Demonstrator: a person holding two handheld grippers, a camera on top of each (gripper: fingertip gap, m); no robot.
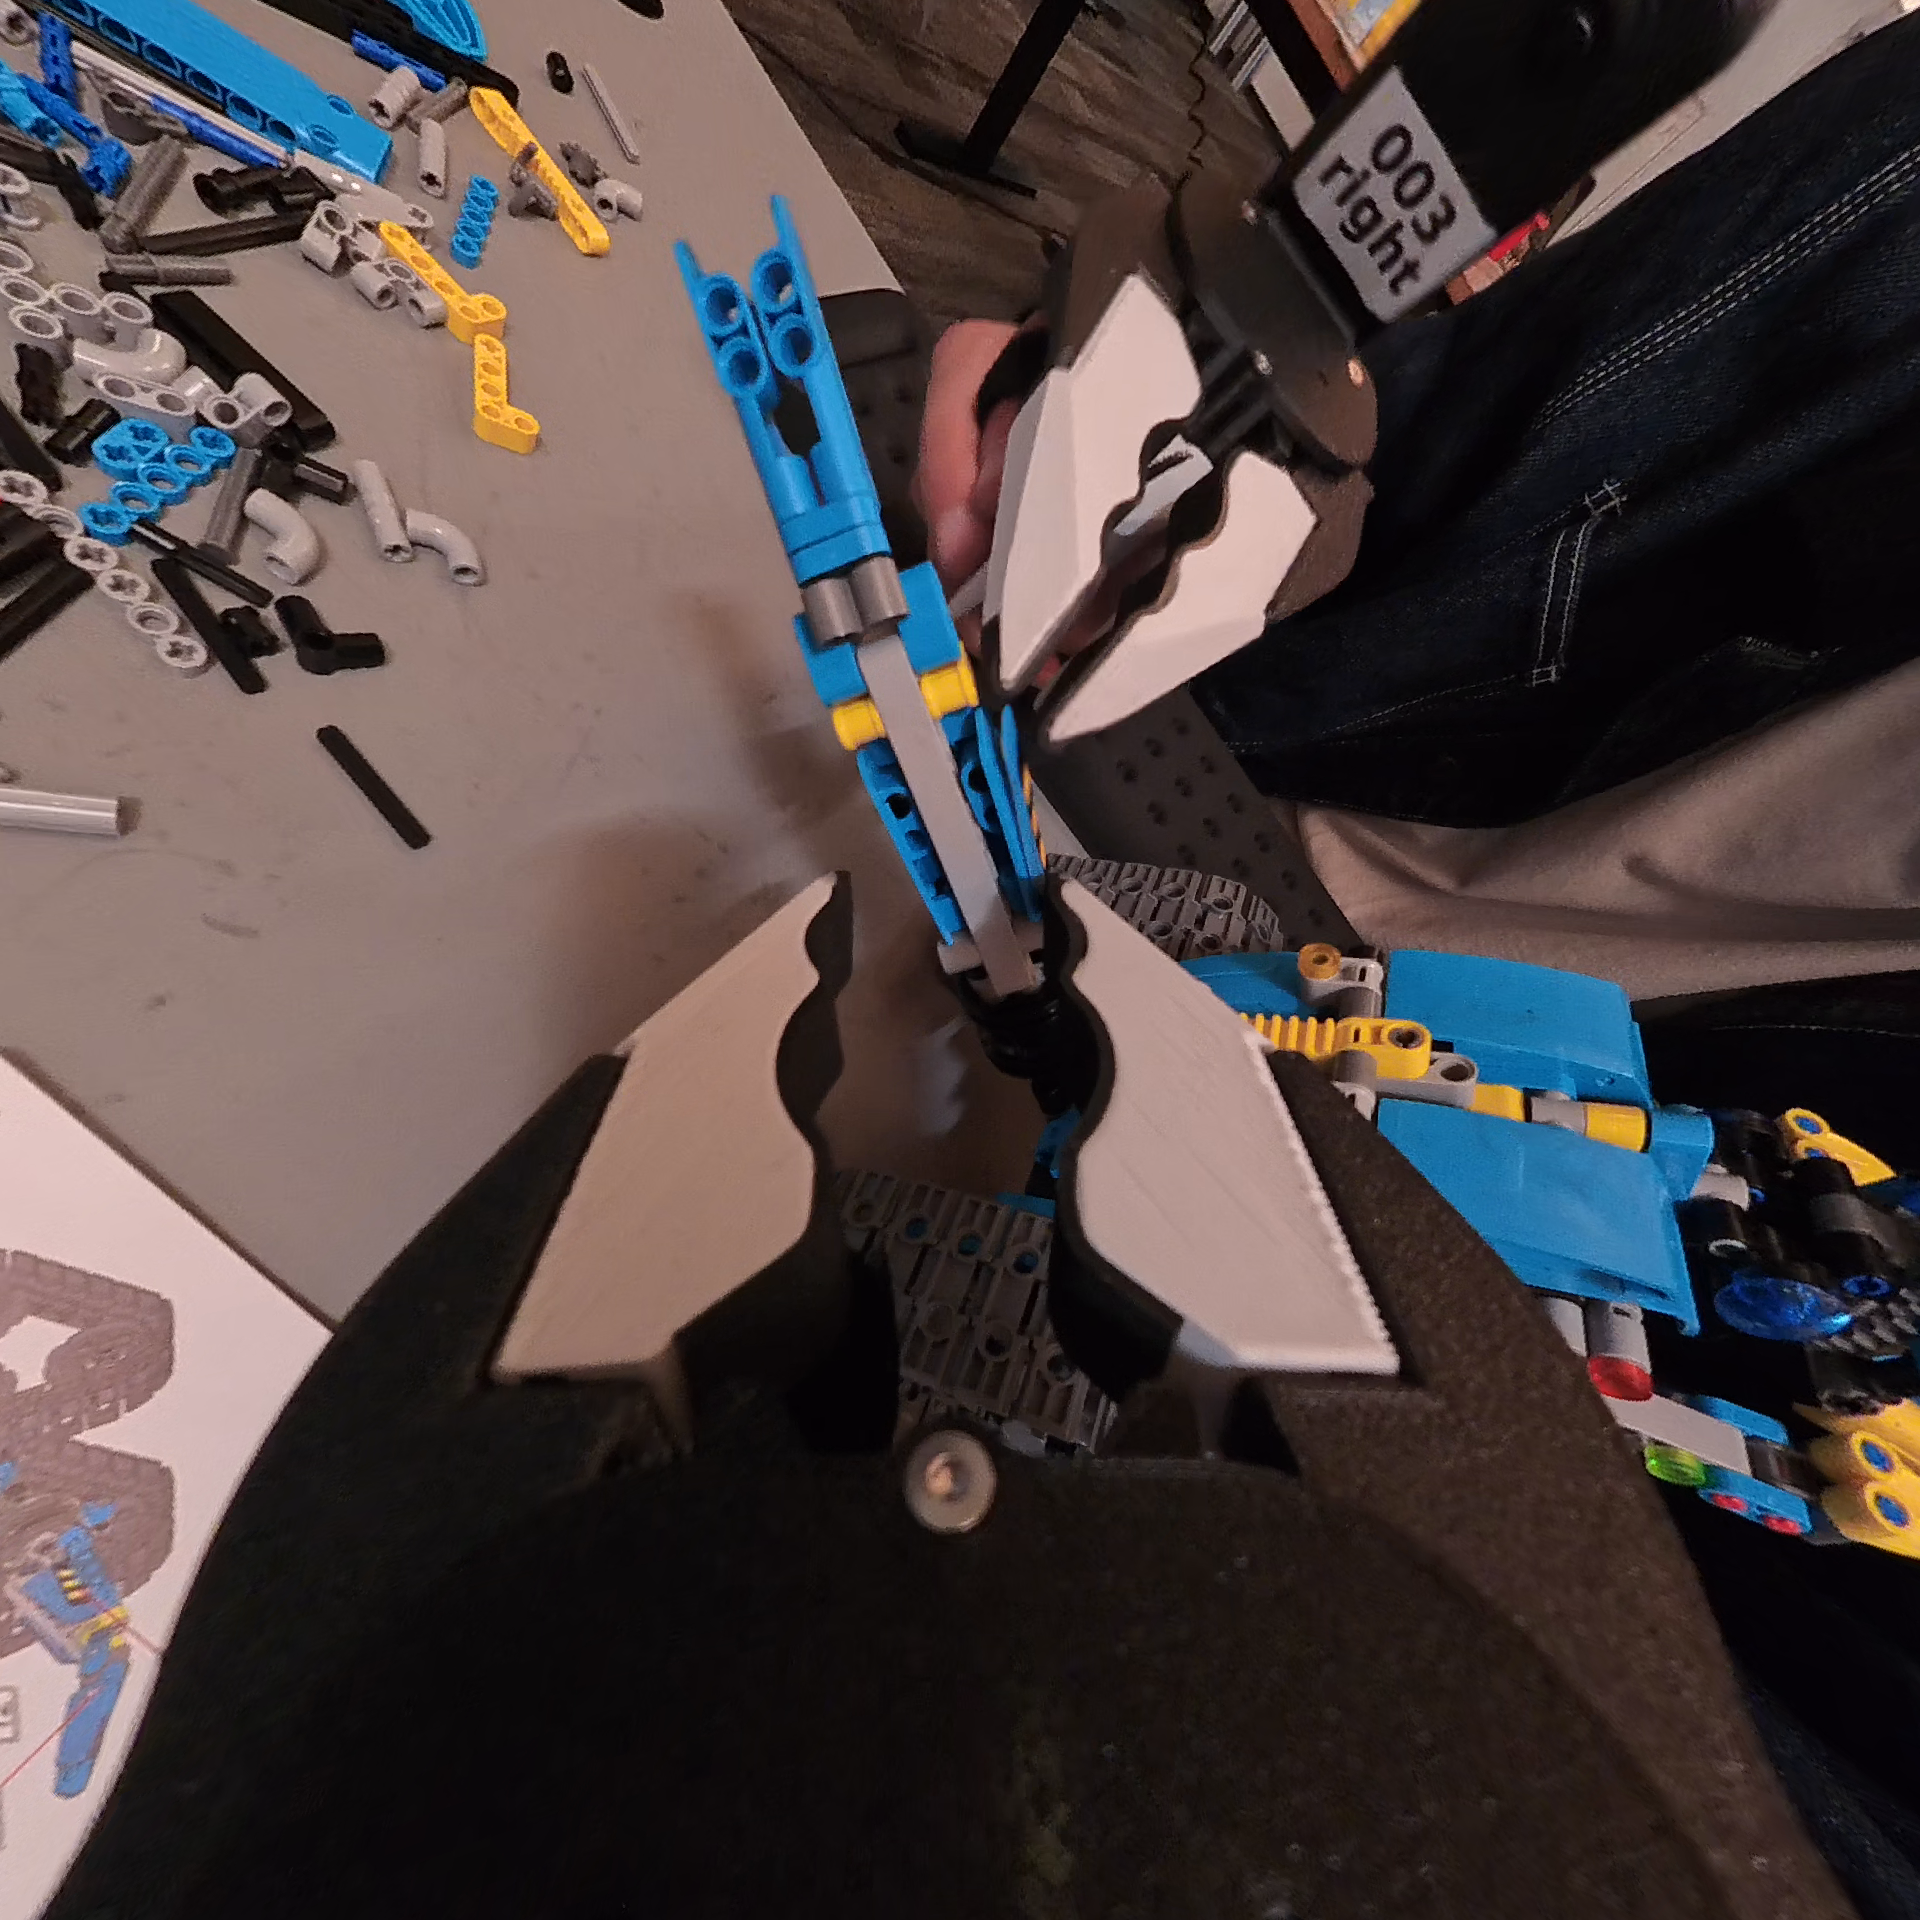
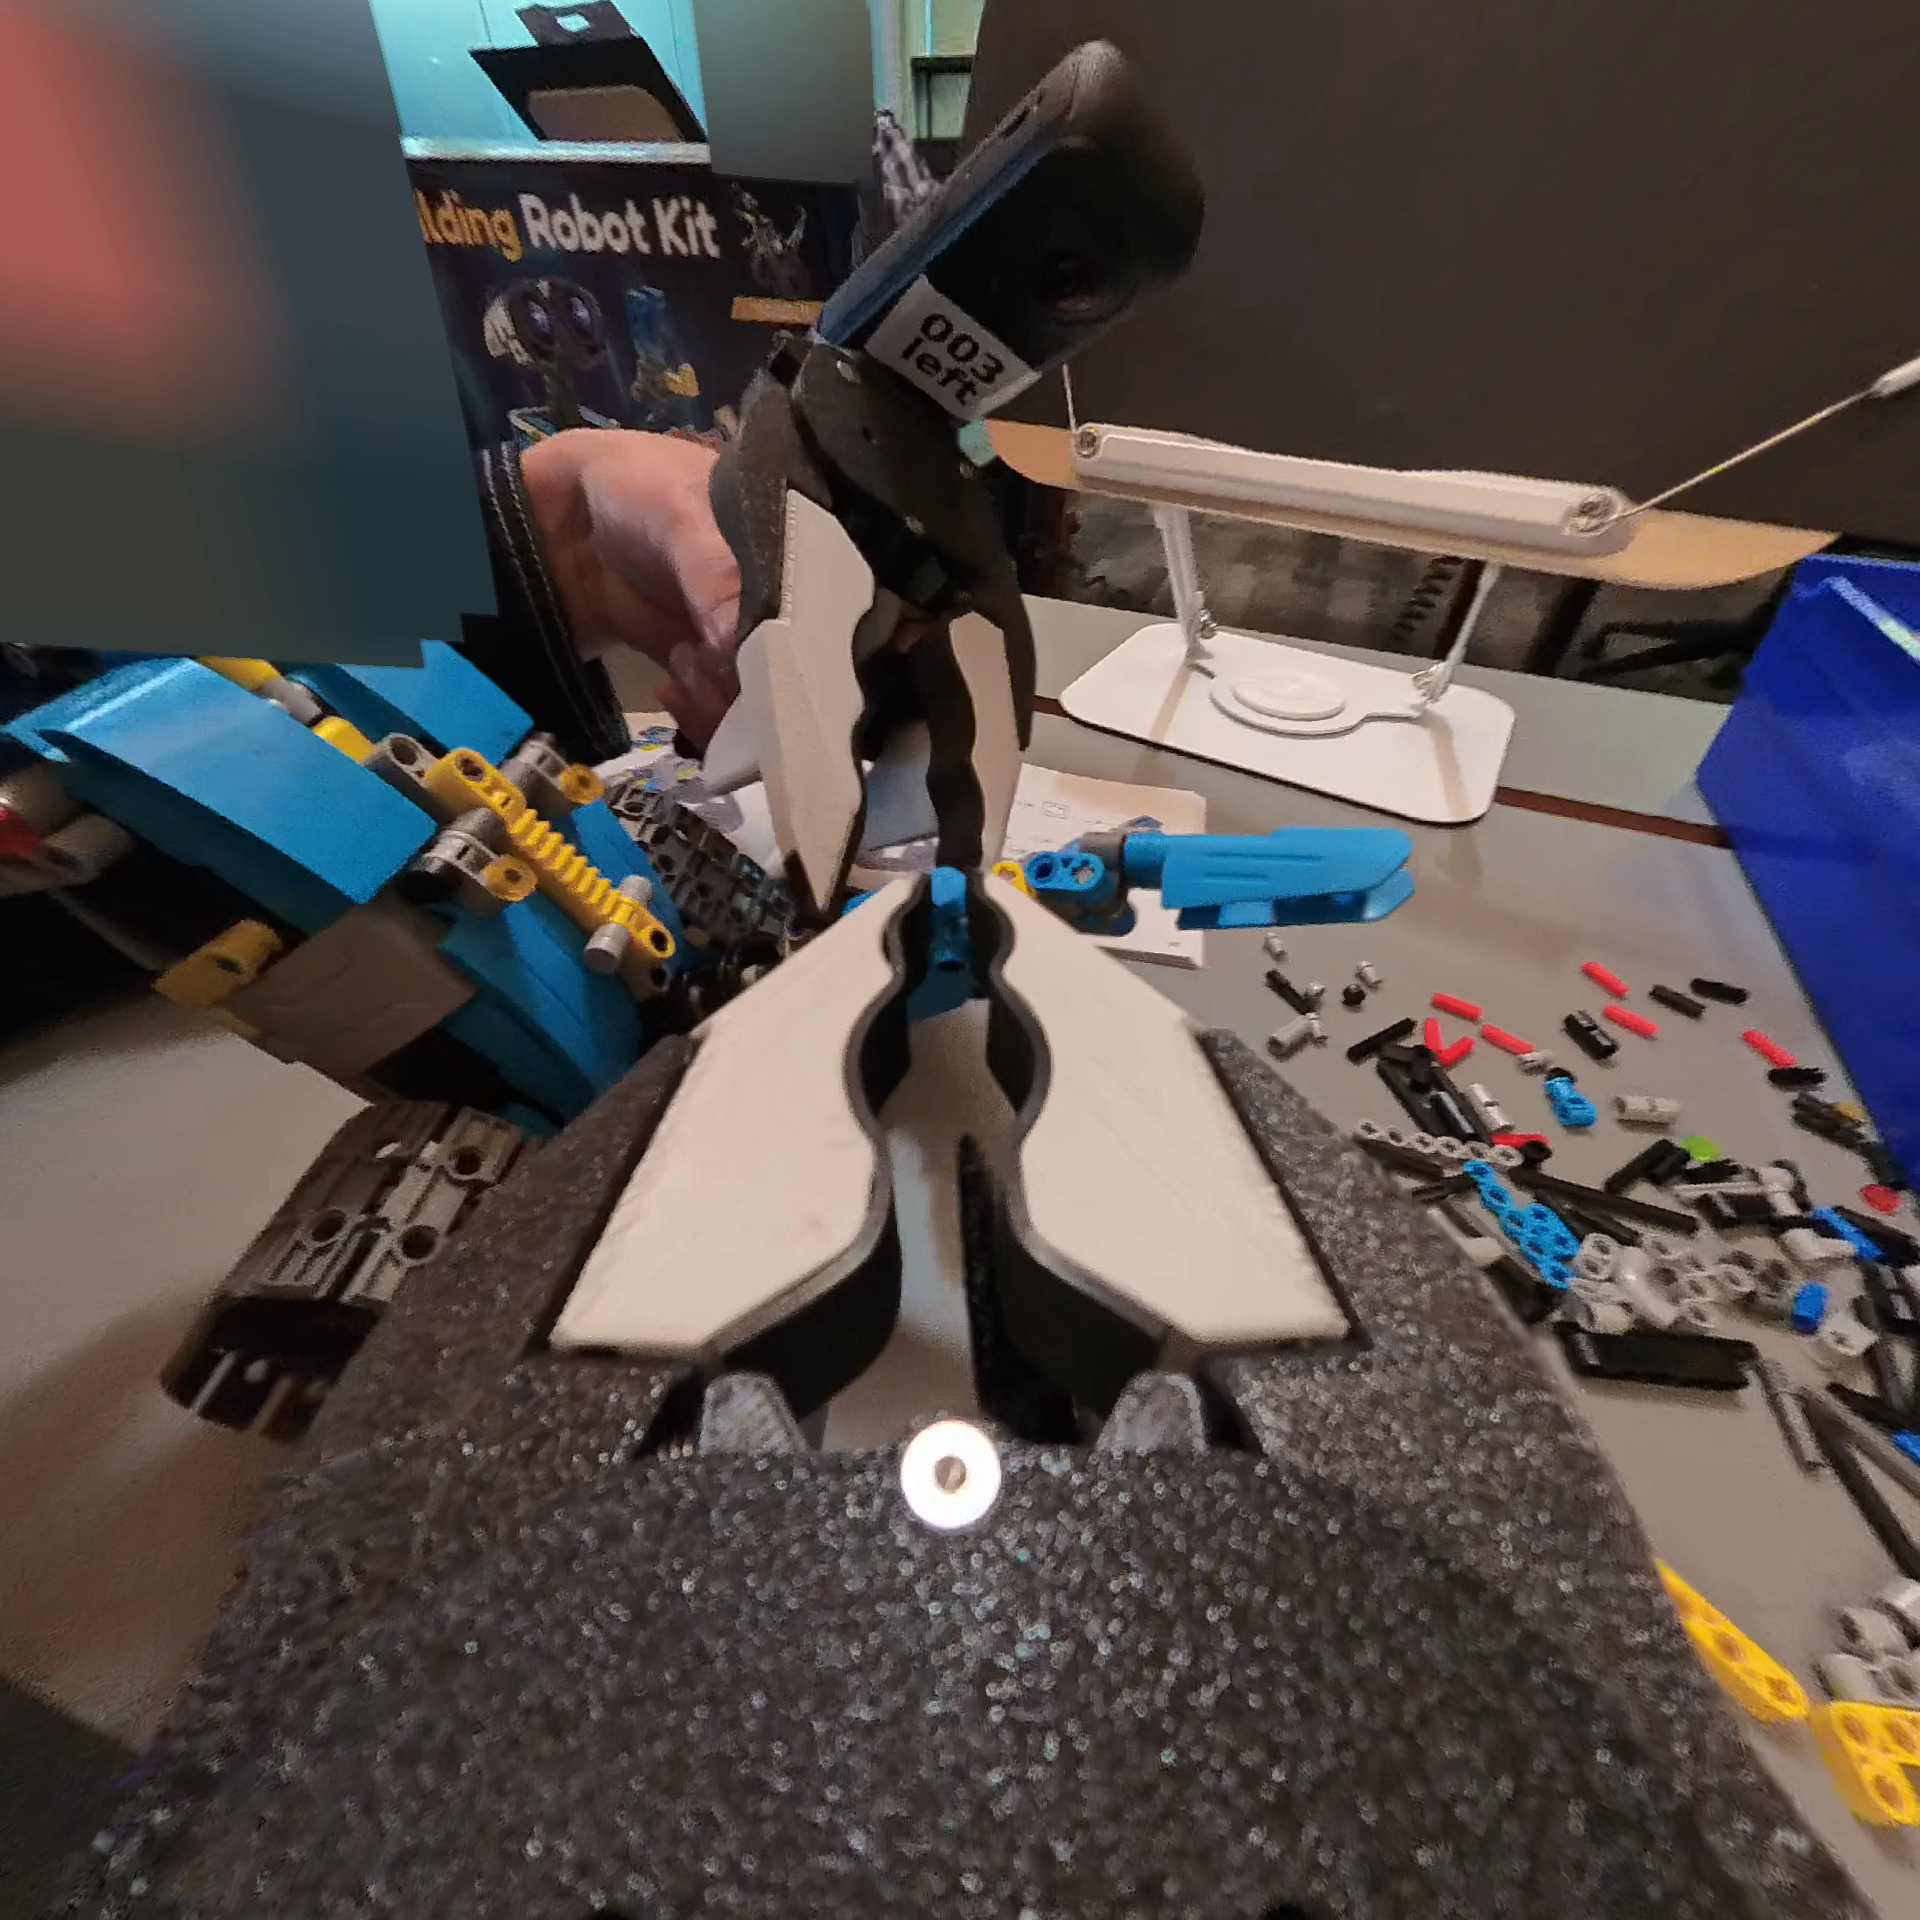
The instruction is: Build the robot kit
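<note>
A long blue arm piece [image 1: 805, 457] with grey and yellow parts sticks out from a blue, yellow and grey brick robot model [image 1: 1517, 1153]. My left gripper [image 1: 948, 885] is open, its fingers on either side of the arm's black base joint, the right finger touching it. My right gripper [image 2: 951, 883] is shut on the arm's middle; it shows in the left wrist view [image 1: 1023, 707] from the side. In the right wrist view the arm [image 2: 1278, 873] points right and the model [image 2: 260, 821] lies at the left. A left-gripper finger [image 2: 805, 727] comes down from above.
Loose bricks [image 1: 208, 364] lie scattered on the grey table, also in the right wrist view [image 2: 1558, 1195]. An instruction booklet [image 1: 94, 1403] lies near left. A blue bin [image 2: 1829, 831], a white stand [image 2: 1299, 717] and a kit box [image 2: 623, 312] stand behind. A denim-clad leg [image 1: 1662, 468] is beside the table. The grippers are tip to tip, or close to it.
</note>
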